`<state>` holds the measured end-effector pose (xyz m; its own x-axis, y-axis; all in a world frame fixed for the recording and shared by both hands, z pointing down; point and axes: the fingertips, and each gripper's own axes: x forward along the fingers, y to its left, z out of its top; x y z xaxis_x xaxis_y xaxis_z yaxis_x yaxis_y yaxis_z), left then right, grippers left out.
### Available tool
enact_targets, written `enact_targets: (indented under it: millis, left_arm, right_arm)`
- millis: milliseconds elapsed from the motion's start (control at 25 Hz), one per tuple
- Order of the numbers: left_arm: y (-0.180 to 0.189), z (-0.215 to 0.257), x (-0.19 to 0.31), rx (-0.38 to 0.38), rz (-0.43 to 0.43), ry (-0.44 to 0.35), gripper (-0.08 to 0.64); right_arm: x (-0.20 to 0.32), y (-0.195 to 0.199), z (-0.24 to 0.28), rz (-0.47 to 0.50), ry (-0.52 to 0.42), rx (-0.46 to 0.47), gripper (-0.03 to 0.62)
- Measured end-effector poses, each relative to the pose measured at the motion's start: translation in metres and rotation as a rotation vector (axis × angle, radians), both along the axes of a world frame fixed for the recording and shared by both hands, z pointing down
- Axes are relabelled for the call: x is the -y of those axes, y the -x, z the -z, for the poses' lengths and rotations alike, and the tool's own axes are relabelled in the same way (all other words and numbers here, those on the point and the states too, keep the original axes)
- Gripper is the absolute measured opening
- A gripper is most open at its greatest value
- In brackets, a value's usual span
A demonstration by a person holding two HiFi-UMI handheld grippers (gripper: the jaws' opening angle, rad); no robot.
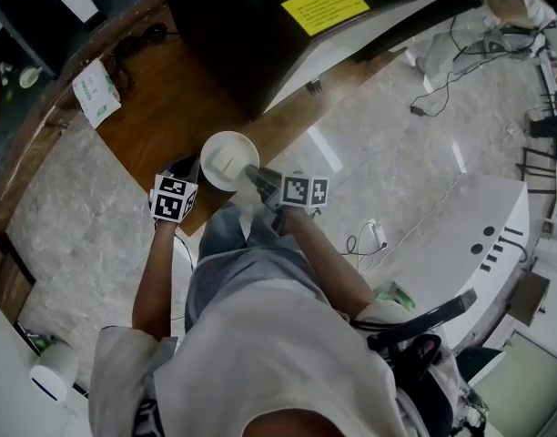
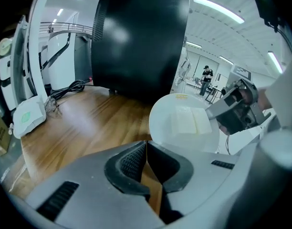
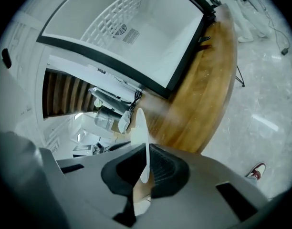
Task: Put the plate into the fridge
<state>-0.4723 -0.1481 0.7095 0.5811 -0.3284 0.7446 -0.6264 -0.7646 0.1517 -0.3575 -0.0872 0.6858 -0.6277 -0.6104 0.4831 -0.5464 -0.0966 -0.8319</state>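
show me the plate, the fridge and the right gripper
plate (image 1: 227,157): head view, middle of its white face
fridge (image 2: 136,37): left gripper view, its black side wall
right gripper (image 1: 255,175): head view, between its fingertips, at the plate's rim

Bright indoor light, white ceiling strip lamps (image 2: 217,8) glaring above the left gripper (image 2: 146,149), sheen streaks on glossy grey marble floor (image 1: 388,144) right of it, fisheye-bent edges

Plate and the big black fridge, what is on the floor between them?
Nothing but bare wooden floor lies between the plate and the fridge. The head view shows that stretch best.
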Motion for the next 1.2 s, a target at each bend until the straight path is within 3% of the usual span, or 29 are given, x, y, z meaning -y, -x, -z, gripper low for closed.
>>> enact_targets:
  millis: [320, 640, 840, 1040, 1200]
  left_arm:
    - [-0.099, 0.03, -0.049, 0.007, -0.065, -0.048, 0.021]
    - [-0.264, 0.07, -0.146, -0.017, -0.154, -0.081, 0.021]
    - [-0.36, 0.088, -0.174, -0.125, -0.202, -0.028, 0.021]
    - [-0.448, 0.105, -0.209, -0.092, -0.352, -0.124, 0.021]
    - [-0.496, 0.113, -0.222, -0.074, -0.389, -0.197, 0.021]
  right_arm:
    - [-0.055, -0.109, 0.022, -0.095, -0.012, 0.024, 0.023]
    - [-0.142, -0.273, 0.066, -0.248, -0.068, 0.052, 0.023]
    - [-0.162, -0.356, 0.077, -0.347, -0.105, 0.084, 0.023]
    - [-0.192, -0.436, 0.083, -0.443, -0.117, 0.092, 0.023]
    - [-0.213, -0.486, 0.09, -0.5, -0.129, 0.12, 0.023]
